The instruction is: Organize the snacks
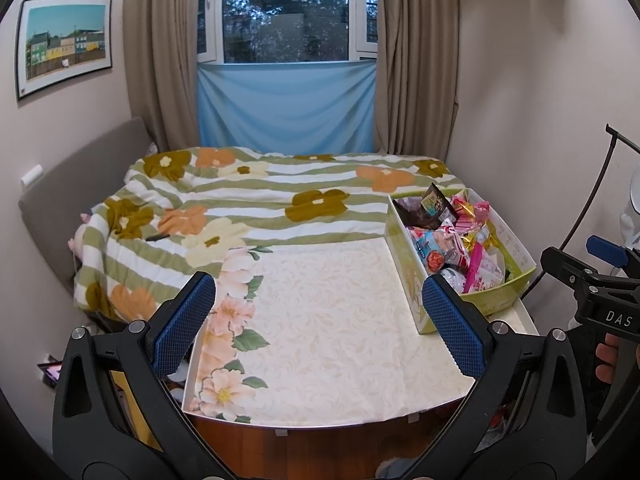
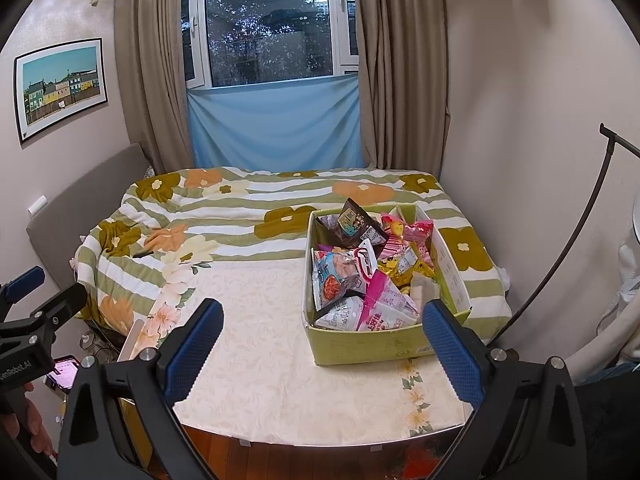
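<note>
Hovering above the near edge of the cream floral-patterned tabletop, I hold both my jaws wide apart, gripping nothing. My left gripper looks over the table's bare middle, my right gripper sits just before the green cardboard box, which stands at the far right corner of the table against the flowered striped bedspread. Mixed snack packets, pink, yellow, brown and white, lie heaped inside that box.
</note>
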The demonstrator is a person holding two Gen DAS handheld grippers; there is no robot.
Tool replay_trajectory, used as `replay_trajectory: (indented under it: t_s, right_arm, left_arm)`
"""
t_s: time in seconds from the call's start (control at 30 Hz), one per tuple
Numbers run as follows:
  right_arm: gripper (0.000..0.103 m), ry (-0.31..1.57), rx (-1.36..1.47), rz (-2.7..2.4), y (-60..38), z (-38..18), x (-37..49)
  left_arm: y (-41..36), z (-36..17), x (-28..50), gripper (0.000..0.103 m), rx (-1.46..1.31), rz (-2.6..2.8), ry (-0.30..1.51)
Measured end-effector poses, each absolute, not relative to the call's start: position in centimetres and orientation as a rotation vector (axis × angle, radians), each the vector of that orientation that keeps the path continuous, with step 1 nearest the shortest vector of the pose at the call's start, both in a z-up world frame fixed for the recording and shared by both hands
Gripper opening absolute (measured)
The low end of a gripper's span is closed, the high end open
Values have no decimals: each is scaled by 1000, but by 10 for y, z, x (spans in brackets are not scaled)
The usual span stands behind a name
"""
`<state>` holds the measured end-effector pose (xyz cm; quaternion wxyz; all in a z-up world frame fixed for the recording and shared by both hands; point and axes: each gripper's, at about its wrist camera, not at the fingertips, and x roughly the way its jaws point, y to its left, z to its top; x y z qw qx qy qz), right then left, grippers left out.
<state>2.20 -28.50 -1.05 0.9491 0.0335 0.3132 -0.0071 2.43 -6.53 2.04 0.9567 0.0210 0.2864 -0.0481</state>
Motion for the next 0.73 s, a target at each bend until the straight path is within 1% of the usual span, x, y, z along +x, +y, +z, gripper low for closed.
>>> replay_trajectory:
  t_s: [0.33,0.73]
  right_arm:
    - [99,637,68,-20,-285,-11,26]
    - [99,637,86,-29,-289,-18,19]
  left_arm:
    - [-67,12,27,102,23,-90,590]
    - [-73,19,8,103,34,-55,530]
